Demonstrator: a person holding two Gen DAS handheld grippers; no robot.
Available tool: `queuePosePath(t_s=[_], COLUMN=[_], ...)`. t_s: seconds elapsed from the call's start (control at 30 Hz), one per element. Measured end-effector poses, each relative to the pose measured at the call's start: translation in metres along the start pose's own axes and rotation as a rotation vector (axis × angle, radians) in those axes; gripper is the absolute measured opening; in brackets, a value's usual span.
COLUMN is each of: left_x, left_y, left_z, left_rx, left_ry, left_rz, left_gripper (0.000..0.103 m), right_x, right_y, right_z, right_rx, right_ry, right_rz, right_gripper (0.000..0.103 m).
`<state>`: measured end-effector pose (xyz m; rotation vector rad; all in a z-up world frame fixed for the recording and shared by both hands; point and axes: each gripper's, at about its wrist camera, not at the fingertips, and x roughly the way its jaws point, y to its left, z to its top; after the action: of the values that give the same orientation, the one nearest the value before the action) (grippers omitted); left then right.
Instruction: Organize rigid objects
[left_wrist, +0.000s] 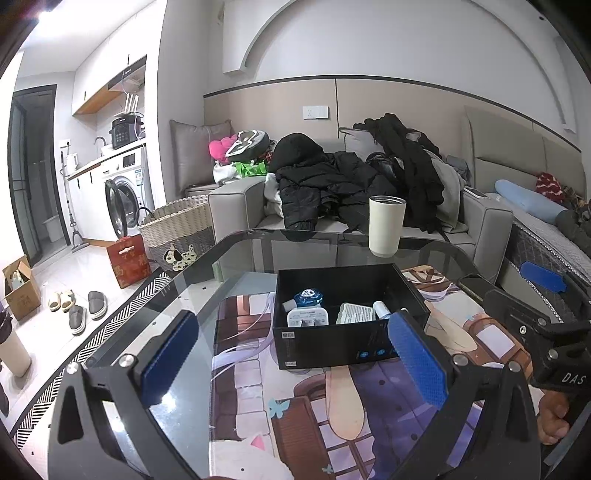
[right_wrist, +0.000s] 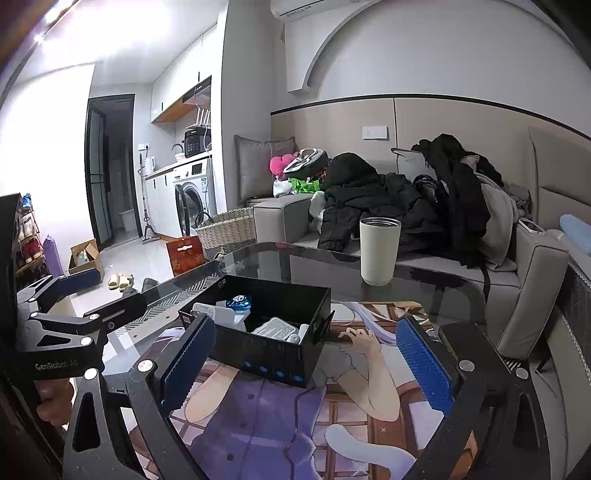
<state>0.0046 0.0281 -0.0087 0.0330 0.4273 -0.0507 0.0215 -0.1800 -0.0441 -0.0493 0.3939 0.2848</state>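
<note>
A black open box (left_wrist: 332, 341) stands on a printed mat (left_wrist: 258, 387) on the glass table. Inside it lie a white charger (left_wrist: 307, 317), a blue round item (left_wrist: 308, 296), a pale green flat case (left_wrist: 355, 314) and a small white tube (left_wrist: 380, 309). The box also shows in the right wrist view (right_wrist: 273, 360). My left gripper (left_wrist: 295, 354) is open and empty, just in front of the box. My right gripper (right_wrist: 308, 363) is open and empty, to the right of the box; it also shows in the left wrist view (left_wrist: 543, 295).
A cream tumbler (left_wrist: 386, 225) stands at the table's far edge, also in the right wrist view (right_wrist: 379, 251). A grey sofa (left_wrist: 487, 229) piled with dark clothes is behind the table. A woven basket (left_wrist: 177, 229), a red bag (left_wrist: 127, 260) and slippers (left_wrist: 79, 304) are on the floor at left.
</note>
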Motion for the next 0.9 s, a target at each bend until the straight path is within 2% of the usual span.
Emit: queuePosePath(t_s=[0.9], left_x=[0.0032], left_y=[0.0044], left_z=[-0.0054], left_rx=[-0.007], left_ry=[0.016], left_rz=[0.006], left_gripper=[0.103], right_x=[0.0064], right_y=[-0.0013], right_z=[0.0021], right_rx=[0.000], right_ry=[0.011], right_rz=[-0.007], right_gripper=[0.100])
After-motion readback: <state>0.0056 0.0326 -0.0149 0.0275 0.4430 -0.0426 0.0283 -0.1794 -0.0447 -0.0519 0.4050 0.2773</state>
